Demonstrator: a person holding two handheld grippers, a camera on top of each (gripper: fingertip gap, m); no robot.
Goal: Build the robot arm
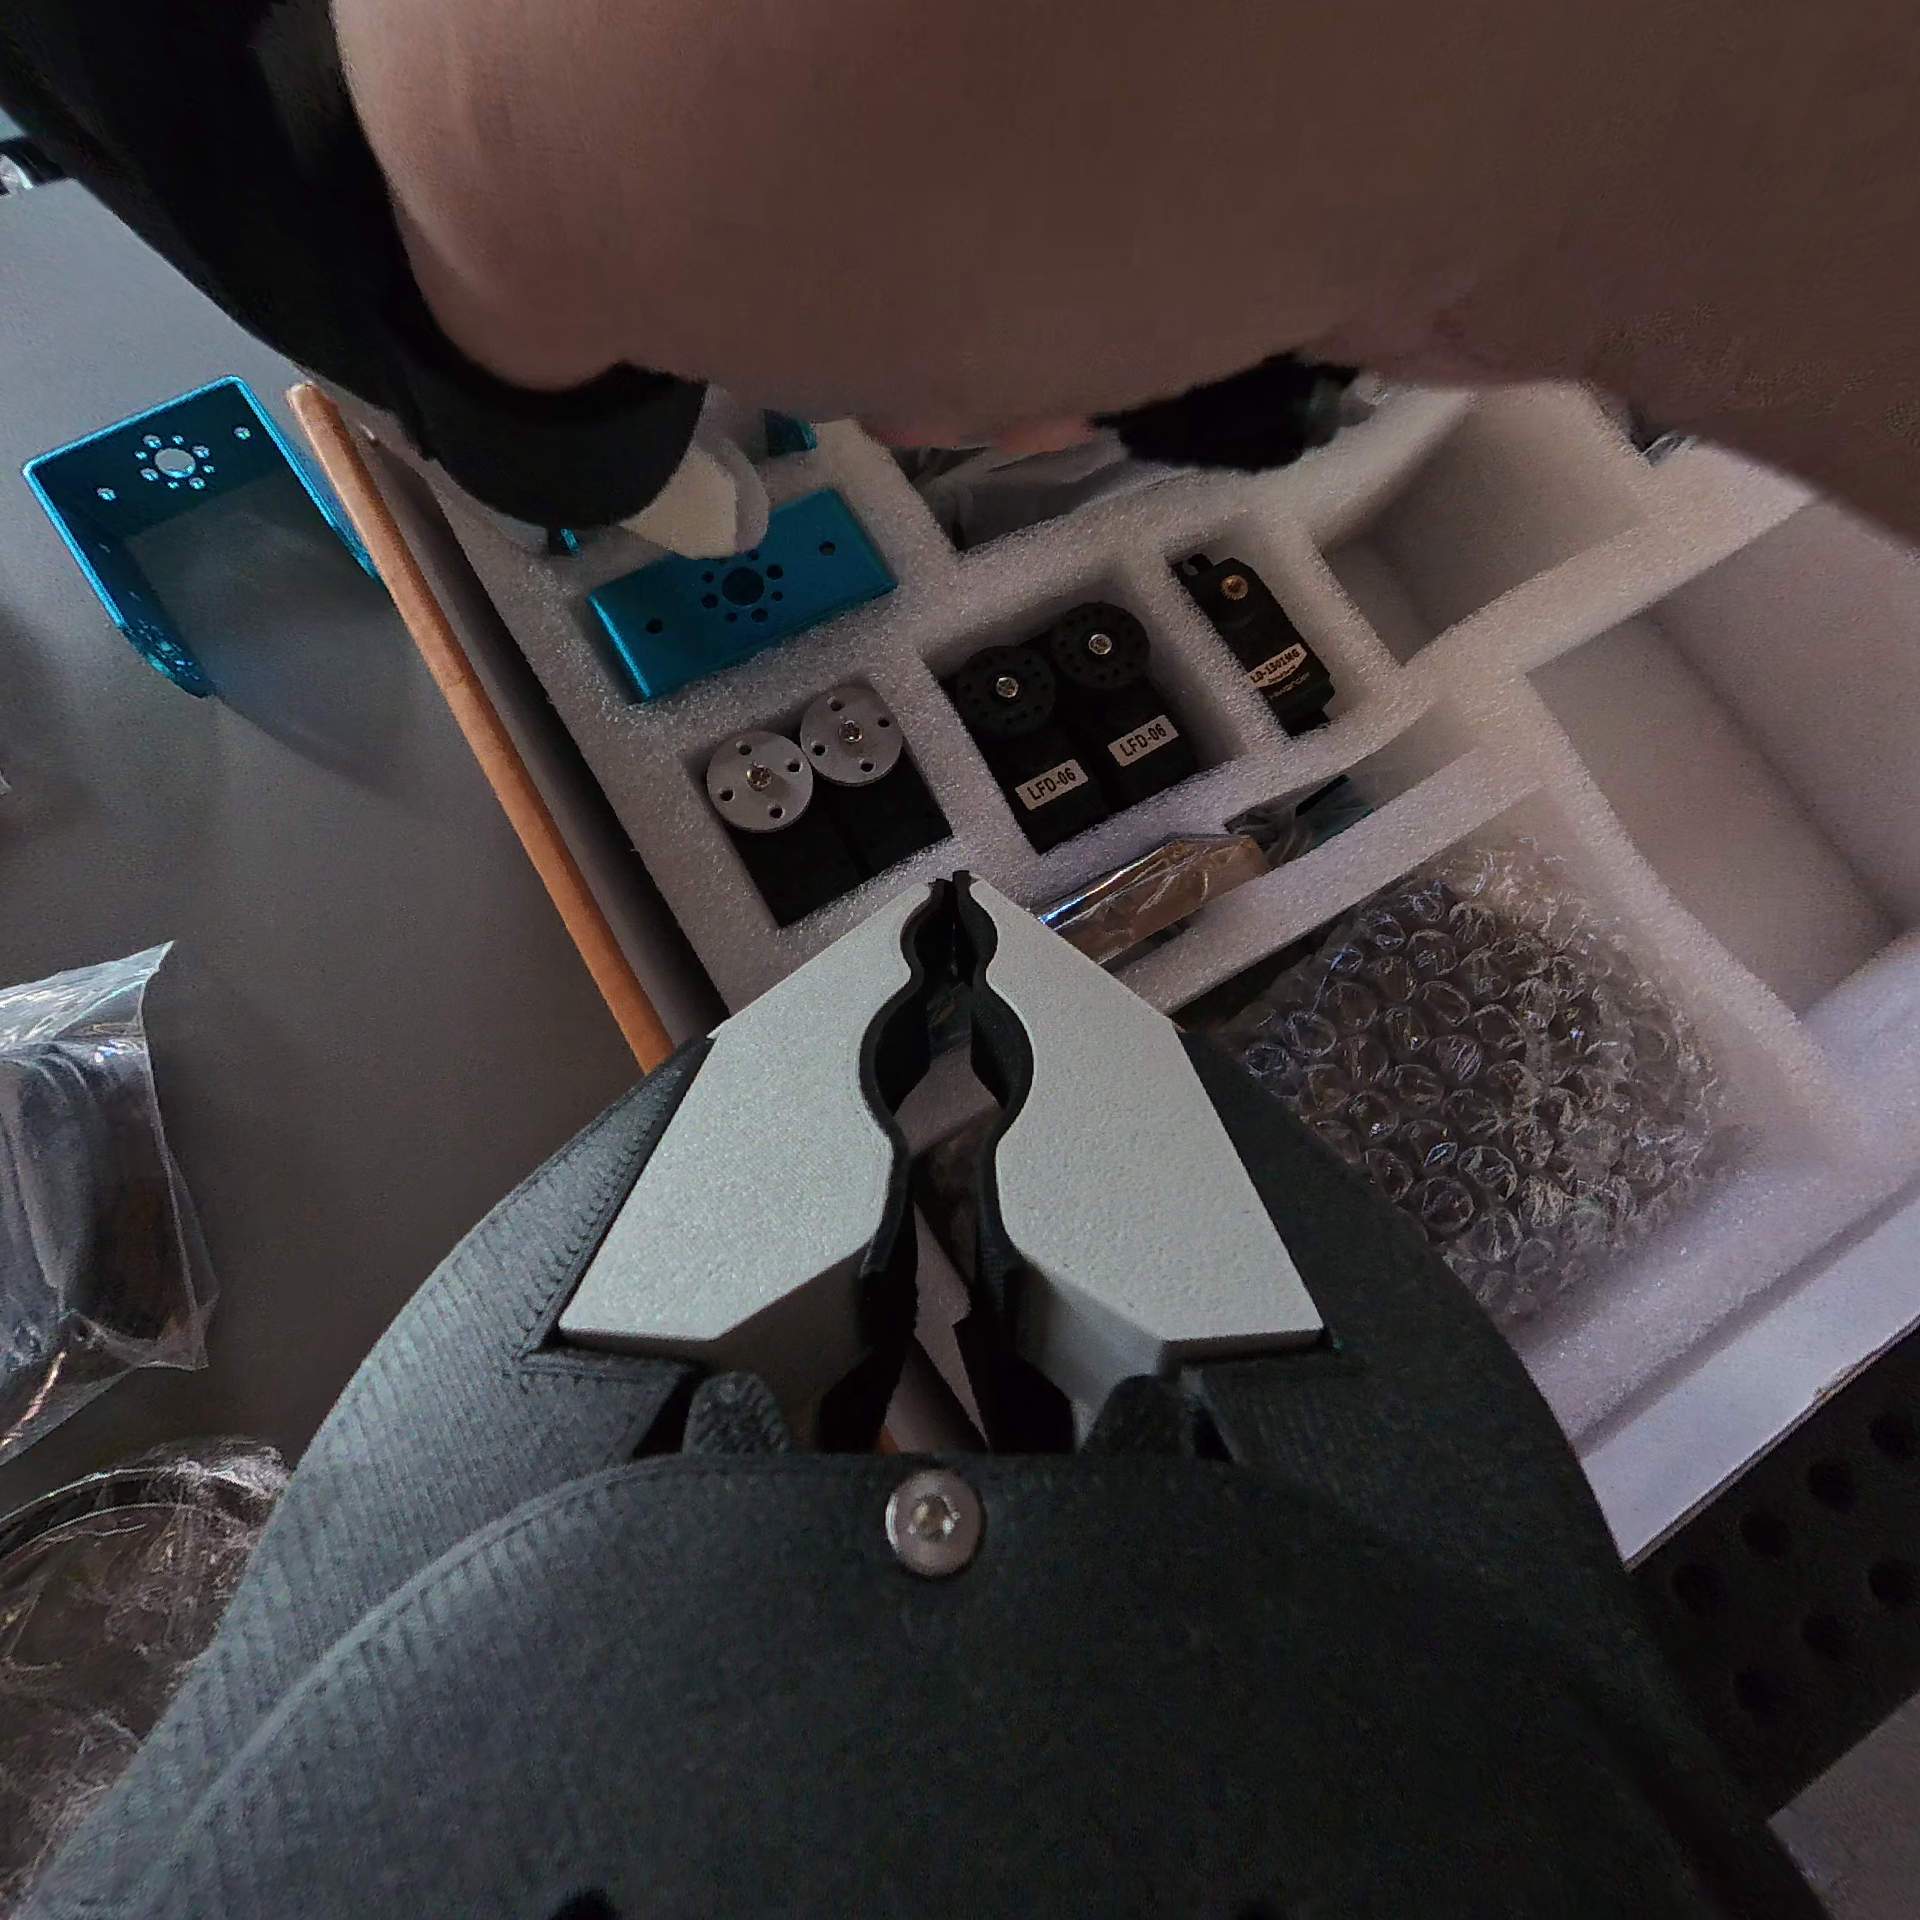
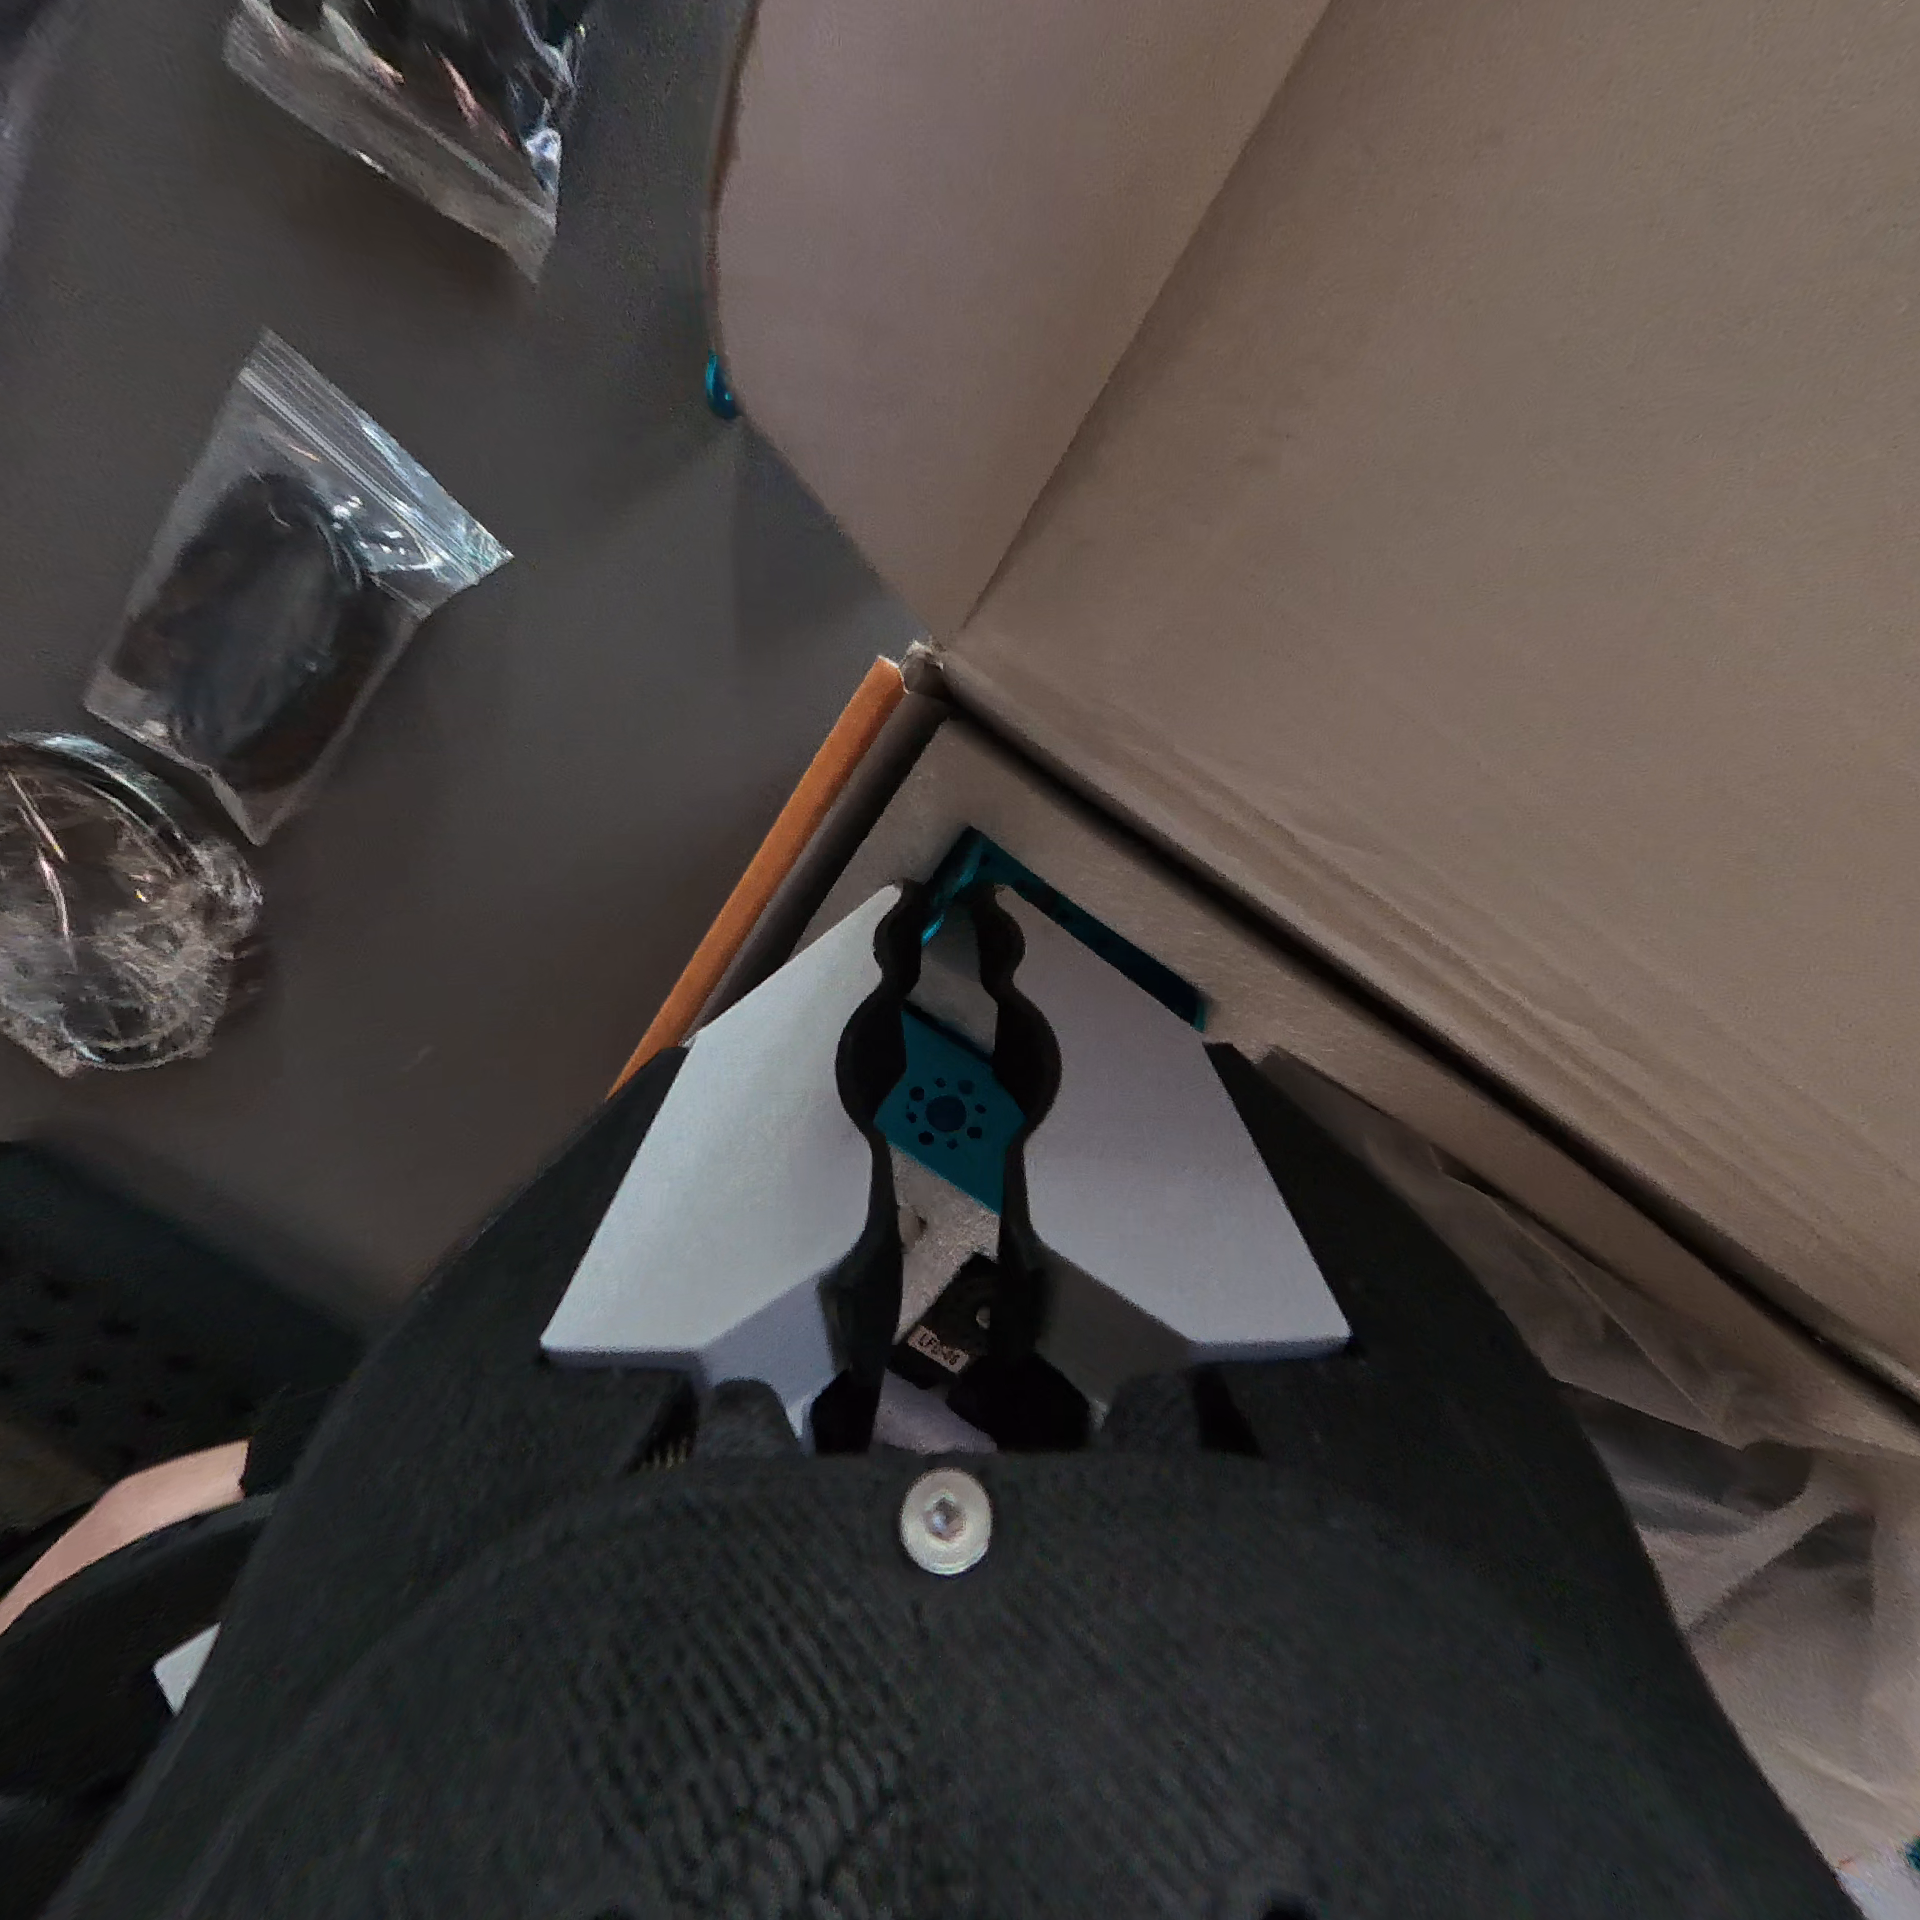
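My left gripper [image 1: 956, 891] is shut and empty. It hovers over a white foam tray [image 1: 1340, 592] in an open box, just above two black servos with silver discs [image 1: 800, 800]. My right gripper [image 2: 949, 912] is closed on the edge of an upright blue metal bracket [image 2: 1091, 951] in a slot at the tray's far corner. In the left wrist view one white finger [image 1: 707, 509] of the right gripper shows there. A flat blue bracket with holes [image 1: 738, 613] lies in the foam right behind it and also shows between the right fingers [image 2: 945, 1117].
The tray also holds two black servos [image 1: 1070, 727], a smaller servo [image 1: 1262, 644] and a bubble-wrapped item [image 1: 1486, 1091]. Another blue bracket [image 1: 197, 551] lies on the grey table. The beige box lid [image 2: 1351, 468] stands open. Plastic bags [image 2: 281, 603] lie left. The tips of one gripper are about 11 cm away from the tips of the other.
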